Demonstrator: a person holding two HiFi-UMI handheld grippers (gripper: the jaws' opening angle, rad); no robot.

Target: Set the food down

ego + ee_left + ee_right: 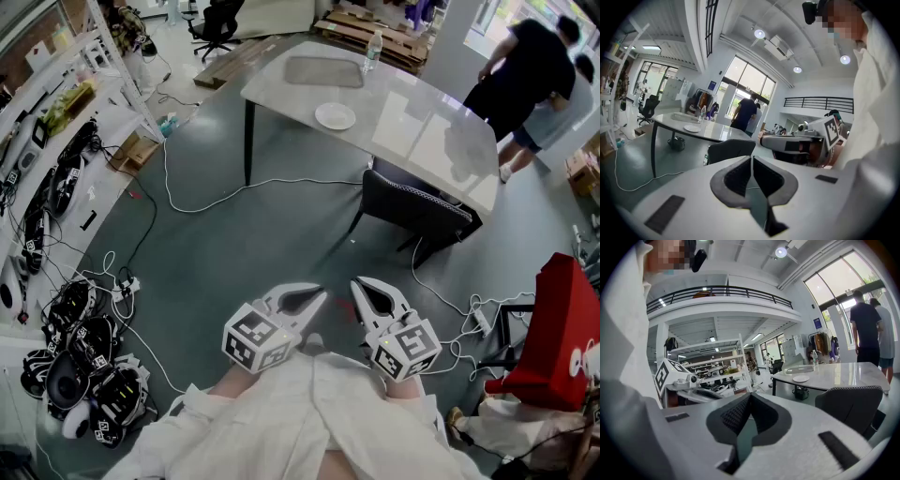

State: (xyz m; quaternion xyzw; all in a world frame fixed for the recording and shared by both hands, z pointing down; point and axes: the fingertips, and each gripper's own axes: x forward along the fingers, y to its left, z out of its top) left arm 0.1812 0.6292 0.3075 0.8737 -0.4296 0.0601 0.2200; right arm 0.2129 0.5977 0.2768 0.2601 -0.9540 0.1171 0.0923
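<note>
I hold both grippers close to my body, above the grey floor. My left gripper (319,296) is shut, its pads together with nothing between them (751,160). My right gripper (360,285) is shut too and holds nothing (750,396). Their tips point toward each other, a short gap apart. A white plate (336,116) lies bare on the pale table (422,131) well ahead of me; the plate (692,128) also shows in the left gripper view, and the plate (801,378) in the right gripper view. I see no food anywhere.
A grey tray (323,71) and a water bottle (372,52) stand on the table's far end. A dark chair (417,208) sits at its near side. Two people (530,80) stand at the right. Shelves with gear (56,187) and cables (187,202) are on the left.
</note>
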